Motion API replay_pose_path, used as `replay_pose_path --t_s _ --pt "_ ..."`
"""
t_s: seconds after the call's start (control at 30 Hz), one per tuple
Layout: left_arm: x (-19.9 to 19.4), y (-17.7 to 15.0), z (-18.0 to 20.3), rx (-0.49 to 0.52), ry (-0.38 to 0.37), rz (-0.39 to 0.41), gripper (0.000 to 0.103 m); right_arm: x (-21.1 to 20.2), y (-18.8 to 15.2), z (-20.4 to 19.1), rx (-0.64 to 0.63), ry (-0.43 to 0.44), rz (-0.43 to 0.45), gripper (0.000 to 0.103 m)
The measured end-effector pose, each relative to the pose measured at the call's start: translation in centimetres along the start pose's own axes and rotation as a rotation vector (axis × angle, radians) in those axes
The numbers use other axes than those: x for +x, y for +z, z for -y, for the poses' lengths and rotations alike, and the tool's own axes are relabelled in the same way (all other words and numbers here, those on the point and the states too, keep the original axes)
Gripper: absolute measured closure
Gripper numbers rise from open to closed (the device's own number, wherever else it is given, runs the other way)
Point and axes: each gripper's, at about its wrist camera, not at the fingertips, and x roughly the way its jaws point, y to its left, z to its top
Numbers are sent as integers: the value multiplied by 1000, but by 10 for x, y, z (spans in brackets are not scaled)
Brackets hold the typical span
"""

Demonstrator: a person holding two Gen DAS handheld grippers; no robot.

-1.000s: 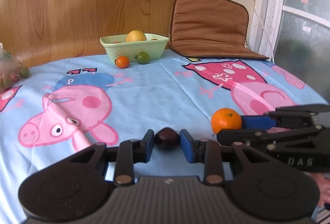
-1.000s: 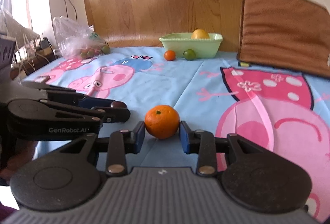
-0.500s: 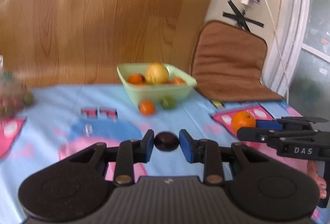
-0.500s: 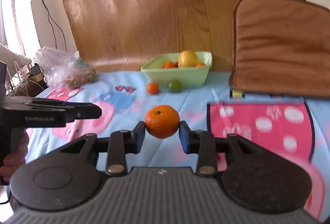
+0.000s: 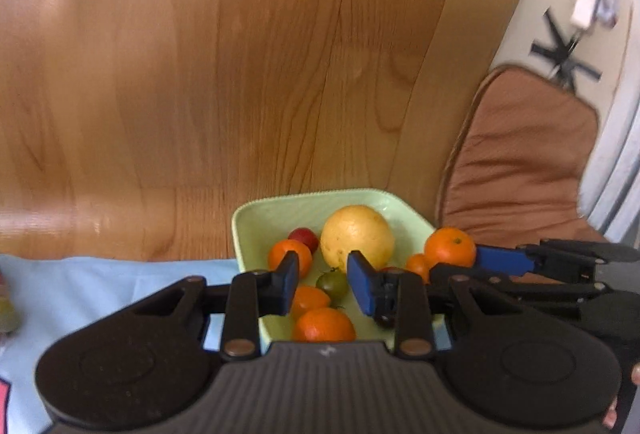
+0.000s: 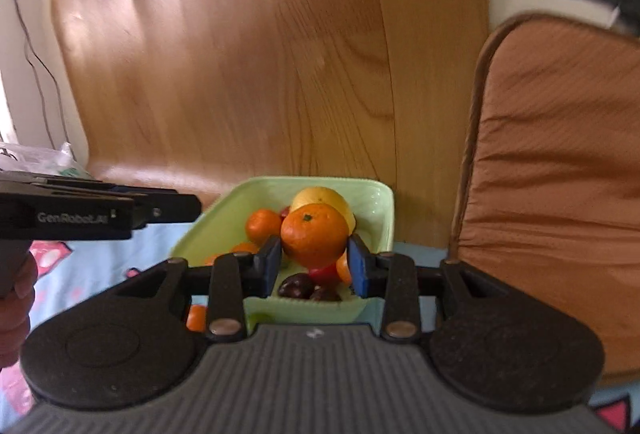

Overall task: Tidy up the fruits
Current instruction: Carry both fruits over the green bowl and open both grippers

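Over the far end of the desk, covered in a pale blue cartoon-print cloth, both tools had travelled from mid-desk up to the pale green square plastic bowl. It stood against the tall curved wooden board, beside the brown padded cushion.

The left tool had carried a dark, glossy, chestnut-like fruit a second earlier. Now it hung above the bowl with nothing between its blue pads, though they were clenched to the same narrow gap as before. A dark brown fruit lay at the bowl's near edge in the right wrist view. That was probably the same one, so I judged that piece delivered.

The right tool stayed clamped on the round orange mandarin and held it in the air over the bowl, not yet let go. Releasing it there seemed the next step.

The mandarin looked firm and bright, its skin finely pitted, with the small green stem scar turned upward. Below it sat a large yellow citrus, several smaller orange fruits and a little green tomato. The bowl was getting crowded, and a dropped mandarin might roll off the pile.
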Motion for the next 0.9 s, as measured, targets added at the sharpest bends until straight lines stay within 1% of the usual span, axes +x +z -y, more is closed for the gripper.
replay_pose_path --t_s 0.1,0.17,0.23,0.3,0.37,0.43,0.5,0.57,0.63,0.7,0.8,0.83,0.87,0.9 --pt "20 -4 4 9 27 -37 75 20 -4 0 -22 -10 -37 64" --pt "17 -8 1 -17 12 -35 75 25 -6 0 -24 -8 -36 63" --pt "0 -15 4 -14 8 16 75 23 -7 0 -30 -1 -27 63" --pt "-22 -24 13 30 3 64 75 21 -10 2 -33 5 -25 63" --pt "-41 -33 21 75 -15 83 74 16 -11 2 -32 5 -18 63" --pt "-51 -45 30 103 -39 65 74 5 -13 7 -1 18 13 63" --pt "-52 -58 39 124 -61 32 74 -8 -13 11 19 25 47 63" --pt "-44 -67 48 150 -70 -8 74 -18 -16 12 23 16 65 63" --pt "-34 -73 58 170 -65 -37 74 -19 -16 14 37 18 58 63" --pt "-25 -76 65 176 -66 -60 73 -23 -19 14 34 20 52 63" --pt "-13 -80 71 179 -38 -96 72 -26 -21 11 12 15 61 63" --pt "-10 -81 70 170 -44 -105 72 -26 -21 9 7 16 65 63" --pt "-9 -82 68 158 -56 -112 76 -27 -21 9 6 18 69 63" --pt "-9 -82 68 146 -62 -112 76 -24 -22 9 7 20 71 63"
